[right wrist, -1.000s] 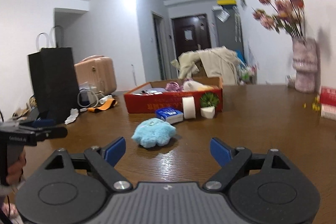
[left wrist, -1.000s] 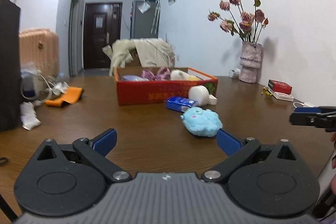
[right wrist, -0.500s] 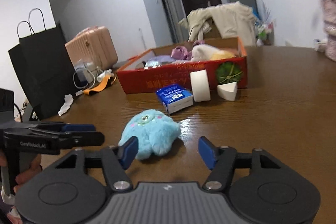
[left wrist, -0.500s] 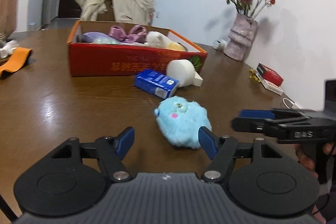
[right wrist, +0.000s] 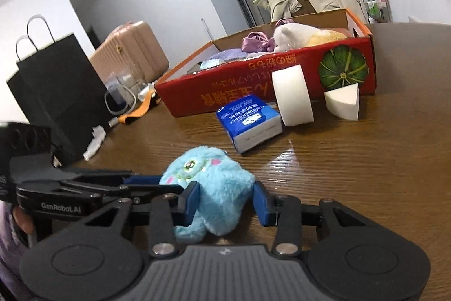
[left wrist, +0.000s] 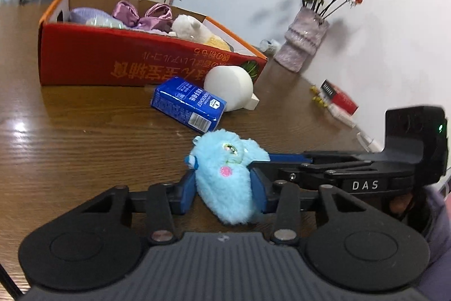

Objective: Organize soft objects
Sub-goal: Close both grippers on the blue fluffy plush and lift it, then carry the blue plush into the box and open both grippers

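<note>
A light blue plush toy (left wrist: 225, 177) lies on the brown table. My left gripper (left wrist: 222, 193) has both blue pads pressed on its sides. My right gripper (right wrist: 225, 199) also squeezes the same plush toy (right wrist: 210, 182) from the other side; in the left wrist view its fingers (left wrist: 284, 161) reach in from the right. A red cardboard box (left wrist: 118, 66) behind holds a purple bow (left wrist: 143, 14) and a white plush (left wrist: 188, 28); the box also shows in the right wrist view (right wrist: 253, 86).
A blue tissue pack (left wrist: 187, 103), a white roll (left wrist: 229, 88) and a white foam wedge (right wrist: 342, 102) lie before the box. A vase of dried roses (left wrist: 303, 45) stands by the wall. A black paper bag (right wrist: 56, 95) and pink suitcase (right wrist: 129, 52) are left.
Both grippers moved in on the blue plush toy and closed their fingers on it from opposite sides; earlier they were open and apart from it.
</note>
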`<state>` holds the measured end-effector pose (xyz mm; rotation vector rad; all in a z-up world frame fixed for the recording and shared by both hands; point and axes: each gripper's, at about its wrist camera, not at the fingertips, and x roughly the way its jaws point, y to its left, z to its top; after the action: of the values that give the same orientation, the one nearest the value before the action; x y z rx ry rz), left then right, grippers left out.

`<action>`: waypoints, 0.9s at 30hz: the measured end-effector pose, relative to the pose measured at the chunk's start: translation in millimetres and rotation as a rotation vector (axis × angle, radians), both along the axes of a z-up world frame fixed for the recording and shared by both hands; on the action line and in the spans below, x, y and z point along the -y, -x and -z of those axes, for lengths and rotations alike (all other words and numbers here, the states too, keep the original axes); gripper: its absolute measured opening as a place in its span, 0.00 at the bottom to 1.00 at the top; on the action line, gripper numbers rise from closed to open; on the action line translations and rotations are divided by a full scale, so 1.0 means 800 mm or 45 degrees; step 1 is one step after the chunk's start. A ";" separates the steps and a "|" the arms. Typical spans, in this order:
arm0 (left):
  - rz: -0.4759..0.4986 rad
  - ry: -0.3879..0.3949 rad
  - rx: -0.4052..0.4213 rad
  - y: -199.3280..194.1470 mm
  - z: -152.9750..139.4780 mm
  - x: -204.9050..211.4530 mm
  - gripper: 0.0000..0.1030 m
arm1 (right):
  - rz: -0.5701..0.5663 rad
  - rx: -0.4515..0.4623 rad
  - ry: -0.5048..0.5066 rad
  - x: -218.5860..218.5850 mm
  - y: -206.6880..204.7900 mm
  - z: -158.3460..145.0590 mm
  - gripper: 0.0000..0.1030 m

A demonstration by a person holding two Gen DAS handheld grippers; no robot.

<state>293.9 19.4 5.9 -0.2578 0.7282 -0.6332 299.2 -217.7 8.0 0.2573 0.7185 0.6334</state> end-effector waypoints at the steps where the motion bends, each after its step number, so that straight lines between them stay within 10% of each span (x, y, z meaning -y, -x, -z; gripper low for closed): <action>1: 0.003 0.013 -0.007 -0.002 0.001 -0.001 0.39 | -0.001 0.001 -0.001 0.001 0.001 0.000 0.38; 14: -0.033 0.022 0.058 -0.010 -0.033 -0.018 0.37 | -0.047 0.139 0.053 -0.016 -0.001 -0.036 0.35; 27: -0.237 -0.047 0.331 -0.103 -0.119 -0.059 0.36 | -0.042 0.298 0.005 -0.077 -0.130 -0.123 0.35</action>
<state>376.4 66.5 101.1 -0.2021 0.4594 -0.4648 403.0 -156.5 106.5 0.1643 0.4998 0.6810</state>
